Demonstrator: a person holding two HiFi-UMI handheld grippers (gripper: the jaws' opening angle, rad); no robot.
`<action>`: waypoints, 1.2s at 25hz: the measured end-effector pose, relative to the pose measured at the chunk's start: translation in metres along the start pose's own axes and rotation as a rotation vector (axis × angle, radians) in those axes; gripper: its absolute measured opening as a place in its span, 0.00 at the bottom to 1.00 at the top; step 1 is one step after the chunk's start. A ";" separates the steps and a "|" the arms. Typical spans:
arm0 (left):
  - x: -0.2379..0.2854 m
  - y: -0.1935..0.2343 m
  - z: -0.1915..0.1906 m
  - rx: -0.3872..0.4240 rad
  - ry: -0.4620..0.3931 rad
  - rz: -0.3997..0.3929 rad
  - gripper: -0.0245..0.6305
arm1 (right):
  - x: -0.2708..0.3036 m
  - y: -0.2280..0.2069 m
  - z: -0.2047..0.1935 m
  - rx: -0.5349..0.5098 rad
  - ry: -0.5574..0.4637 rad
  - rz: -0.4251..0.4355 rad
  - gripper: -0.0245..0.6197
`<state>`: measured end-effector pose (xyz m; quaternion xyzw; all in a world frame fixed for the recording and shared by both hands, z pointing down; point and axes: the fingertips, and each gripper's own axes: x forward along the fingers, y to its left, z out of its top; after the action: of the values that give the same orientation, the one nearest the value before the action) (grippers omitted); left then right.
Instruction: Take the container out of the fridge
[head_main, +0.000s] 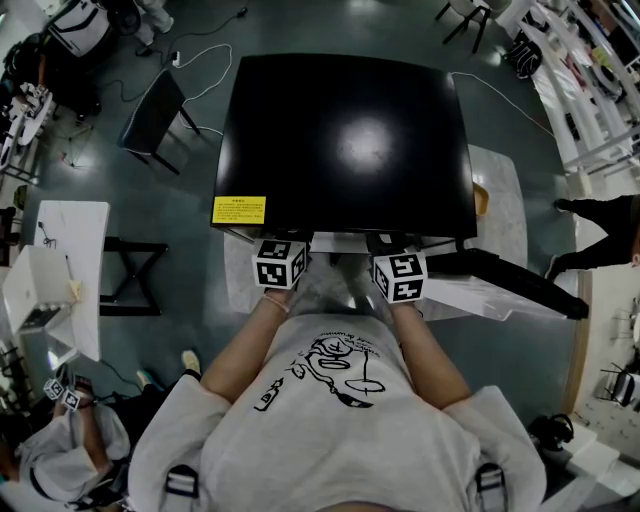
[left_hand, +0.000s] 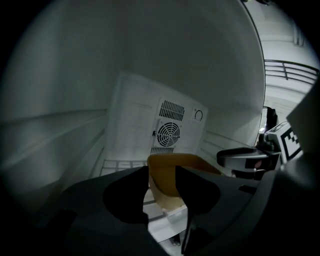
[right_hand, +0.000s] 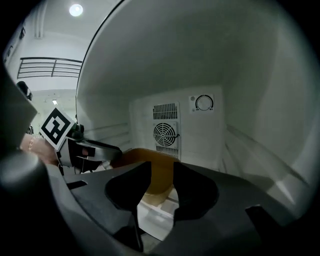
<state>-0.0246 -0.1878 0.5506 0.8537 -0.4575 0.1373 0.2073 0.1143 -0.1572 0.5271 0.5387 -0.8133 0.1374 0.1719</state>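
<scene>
The left gripper (left_hand: 162, 171) has its jaws apart, and so has the right gripper (right_hand: 161, 167); neither one presses on anything. Between each pair of jaws shows the tan, thin-walled open container (left_hand: 167, 197). It appears to stand on the white wire shelf (left_hand: 117, 164) inside the fridge, in front of the round fan grille (left_hand: 169, 134).

I think the danger is pulling back now. With no grip the container stays behind, or a jaw catches its rim and tips it.

The head view shows only the glossy black fridge top (head_main: 345, 140), never the container; both gripper views show it.
</scene>
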 end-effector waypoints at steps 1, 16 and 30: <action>0.001 0.001 -0.001 -0.003 0.003 0.002 0.31 | 0.002 -0.001 -0.001 0.006 0.003 0.000 0.25; 0.016 0.005 -0.011 -0.040 0.051 -0.004 0.33 | 0.019 -0.005 -0.021 0.116 0.055 0.008 0.32; 0.019 0.004 -0.011 -0.065 0.067 -0.019 0.32 | 0.025 -0.005 -0.027 0.174 0.070 0.023 0.32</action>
<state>-0.0177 -0.1983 0.5690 0.8460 -0.4462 0.1488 0.2511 0.1136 -0.1686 0.5619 0.5371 -0.7979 0.2281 0.1510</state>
